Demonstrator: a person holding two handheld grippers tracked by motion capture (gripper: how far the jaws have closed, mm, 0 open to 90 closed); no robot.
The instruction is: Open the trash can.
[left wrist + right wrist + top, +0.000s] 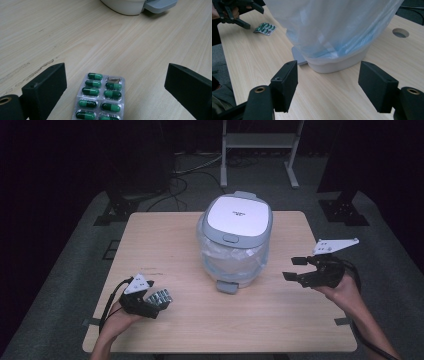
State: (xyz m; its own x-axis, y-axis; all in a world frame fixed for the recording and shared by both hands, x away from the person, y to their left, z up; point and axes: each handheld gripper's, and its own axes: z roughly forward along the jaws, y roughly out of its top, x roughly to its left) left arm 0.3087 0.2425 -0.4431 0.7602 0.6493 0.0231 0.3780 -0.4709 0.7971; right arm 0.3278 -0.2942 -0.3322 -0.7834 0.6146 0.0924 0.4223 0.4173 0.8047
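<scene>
A blister pack of green capsules (161, 297) (100, 100) (265, 28) lies flat on the wooden table (165, 240) at the near left; one pocket at its far end is torn open. My left gripper (152, 303) (116, 72) is open, its jaws wide on either side of the pack without touching it. A small pedal bin (235, 247) with a white lid (239, 215) down and a clear liner (332, 25) stands mid-table. My right gripper (292, 269) (328, 70) is open and holds nothing, to the bin's right and facing its base (337, 63).
The bin's grey pedal (227, 286) (160, 5) (298, 58) sticks out toward me. A round hole (400, 32) pierces the tabletop beyond the bin. A metal stand (260, 140) and cables (190, 175) are on the floor behind the table.
</scene>
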